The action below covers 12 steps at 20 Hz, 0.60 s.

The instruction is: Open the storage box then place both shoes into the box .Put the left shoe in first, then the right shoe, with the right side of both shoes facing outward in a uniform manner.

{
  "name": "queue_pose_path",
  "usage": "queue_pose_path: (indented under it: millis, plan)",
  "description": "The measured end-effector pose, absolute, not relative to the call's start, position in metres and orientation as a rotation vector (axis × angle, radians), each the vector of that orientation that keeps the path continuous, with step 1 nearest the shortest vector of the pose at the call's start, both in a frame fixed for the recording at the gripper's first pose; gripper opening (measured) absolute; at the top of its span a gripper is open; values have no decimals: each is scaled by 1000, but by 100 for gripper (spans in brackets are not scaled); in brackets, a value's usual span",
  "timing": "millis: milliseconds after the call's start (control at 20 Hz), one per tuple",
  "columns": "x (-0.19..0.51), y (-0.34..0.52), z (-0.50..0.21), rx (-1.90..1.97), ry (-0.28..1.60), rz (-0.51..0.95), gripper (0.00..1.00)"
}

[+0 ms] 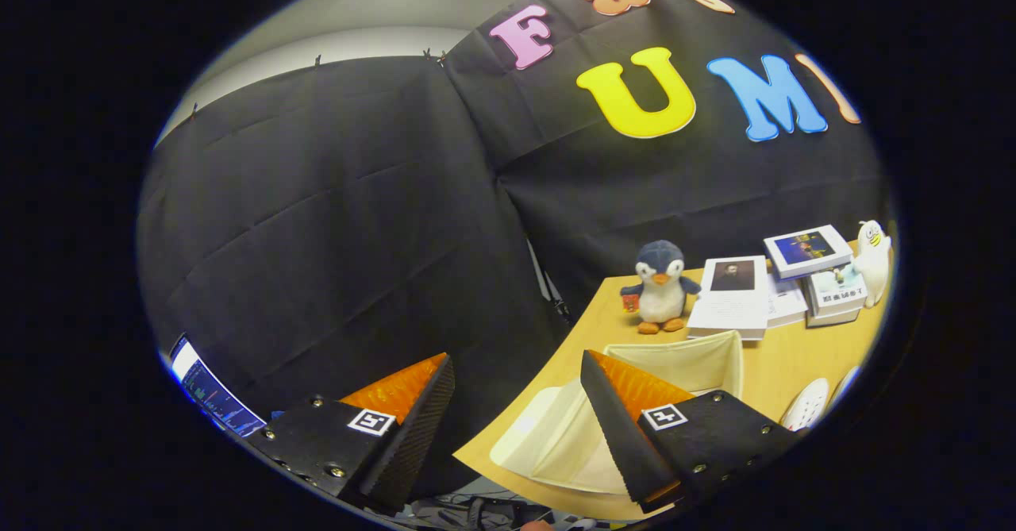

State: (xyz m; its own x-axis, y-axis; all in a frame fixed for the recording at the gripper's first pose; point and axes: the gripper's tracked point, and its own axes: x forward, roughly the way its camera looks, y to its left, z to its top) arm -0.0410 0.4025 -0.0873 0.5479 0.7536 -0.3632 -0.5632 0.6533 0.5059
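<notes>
My gripper [516, 404] is open, its two fingers spread wide with nothing between them, held up above the left end of the wooden table [794, 372]. A cream fabric storage box [690, 360] sits on the table behind the right finger [635, 428], its mouth open and its lid flap [548, 436] folded down toward the table's near edge. The white sole of a shoe [808, 404] lies on the table to the right of the box, with a second pale shape [845, 384] just beyond it.
A plush penguin [660, 285] stands behind the box. Stacked books [734, 297] and boxes [810, 253] lie to its right, with a white plush figure [873, 257] at the far end. Black cloth walls close in behind; a lit monitor [210, 396] shows past the left finger.
</notes>
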Motion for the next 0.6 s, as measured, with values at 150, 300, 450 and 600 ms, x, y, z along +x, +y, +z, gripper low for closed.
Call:
queue_pose_path:
  millis: [150, 300, 450, 600]
  plan:
    - [-23, 361, -95, 309, 575, 725, 97]
    - [-7, 318, -101, 253, 552, 649, 97]
    - [7, 276, -109, 224, 549, 580, 97]
    - [19, 237, -123, 214, 557, 515, 97]
